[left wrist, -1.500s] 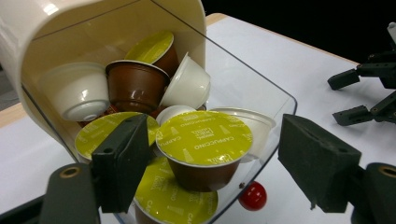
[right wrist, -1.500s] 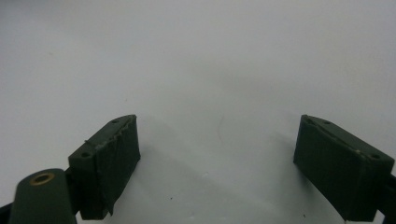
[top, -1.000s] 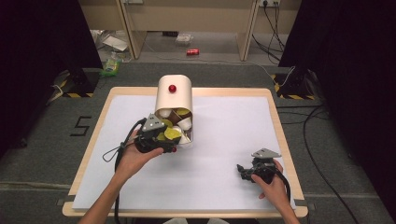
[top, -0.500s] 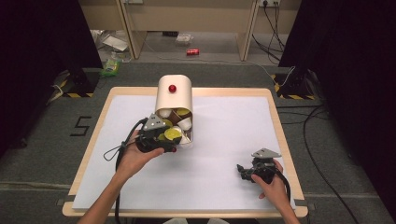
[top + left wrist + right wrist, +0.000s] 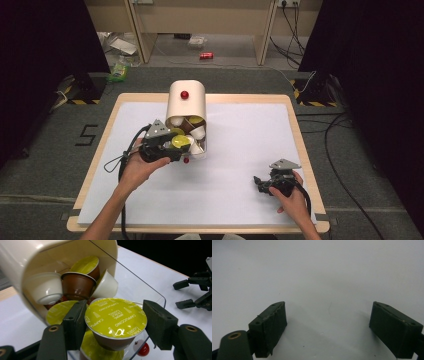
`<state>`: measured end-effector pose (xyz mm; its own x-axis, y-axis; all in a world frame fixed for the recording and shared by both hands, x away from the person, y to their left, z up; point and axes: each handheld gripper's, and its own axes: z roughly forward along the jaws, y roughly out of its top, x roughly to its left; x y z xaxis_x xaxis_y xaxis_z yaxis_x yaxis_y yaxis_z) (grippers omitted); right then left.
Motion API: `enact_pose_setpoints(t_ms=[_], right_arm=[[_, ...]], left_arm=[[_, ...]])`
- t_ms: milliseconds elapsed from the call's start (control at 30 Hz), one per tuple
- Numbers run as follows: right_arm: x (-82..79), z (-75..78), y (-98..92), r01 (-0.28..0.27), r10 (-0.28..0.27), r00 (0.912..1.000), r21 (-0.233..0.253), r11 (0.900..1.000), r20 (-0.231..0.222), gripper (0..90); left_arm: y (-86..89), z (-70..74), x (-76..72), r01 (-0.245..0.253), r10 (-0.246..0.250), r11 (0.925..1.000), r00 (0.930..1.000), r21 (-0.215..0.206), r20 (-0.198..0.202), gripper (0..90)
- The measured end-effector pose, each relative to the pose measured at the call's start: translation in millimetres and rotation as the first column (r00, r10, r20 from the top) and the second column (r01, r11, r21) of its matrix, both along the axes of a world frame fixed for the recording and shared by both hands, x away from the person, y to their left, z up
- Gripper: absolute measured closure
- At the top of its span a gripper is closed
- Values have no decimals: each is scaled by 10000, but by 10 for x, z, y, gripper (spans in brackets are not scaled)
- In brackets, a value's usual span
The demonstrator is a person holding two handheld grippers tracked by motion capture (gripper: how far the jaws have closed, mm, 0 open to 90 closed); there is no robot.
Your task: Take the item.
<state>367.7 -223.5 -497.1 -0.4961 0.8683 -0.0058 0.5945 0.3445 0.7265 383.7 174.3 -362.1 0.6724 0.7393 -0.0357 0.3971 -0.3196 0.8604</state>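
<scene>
One coffee capsule [image 5: 115, 320] sits between the jaws of the left gripper [image 5: 176, 147], a little brown cup with a yellow foil lid printed "cappuccino". It looks light and fairly stiff in the wall, though I would guess the foil top dents or punctures easily and the smooth tapered side could slip out of a loose pinch. The sensible hold is across the rim just under the lid, which is where the pads stand now. The left pad touches the rim at nine o'clock; the pad at three o'clock is just beside it with a thin gap, so I cannot tell whether the grip has actually closed on it.

At twelve o'clock from that capsule lies the cream dispenser [image 5: 186, 102], a rounded tube tipped on its side with a red knob on top and a clear plastic drawer [image 5: 140, 291] pulled out at its mouth. Inside it are more capsules, some white, some brown, several yellow-lidded, heaped loosely against each other. A small red bead [image 5: 143, 350] rests on the table sheet [image 5: 240, 150] at about five o'clock from the held capsule.

Far over toward three o'clock, well apart from all this, the right gripper [image 5: 264, 182] rests low on the sheet in the person's hand, jaws spread wide and holding nothing.
</scene>
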Motion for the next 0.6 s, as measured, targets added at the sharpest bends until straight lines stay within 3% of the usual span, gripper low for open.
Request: enact_pose_setpoints(t_ms=[267, 600], right_arm=[[0, 0, 0, 1, -1, 10000, -2, 10000, 0, 147], [0, 0, 0, 2, -2, 10000, -3, 10000, 1, 147]], left_arm=[[225, 124, -58, -327, 331, 9993, 9991, -171, 266, 380], [550, 173, -104, -910, 926, 9950, 9949, -418, 396, 380]])
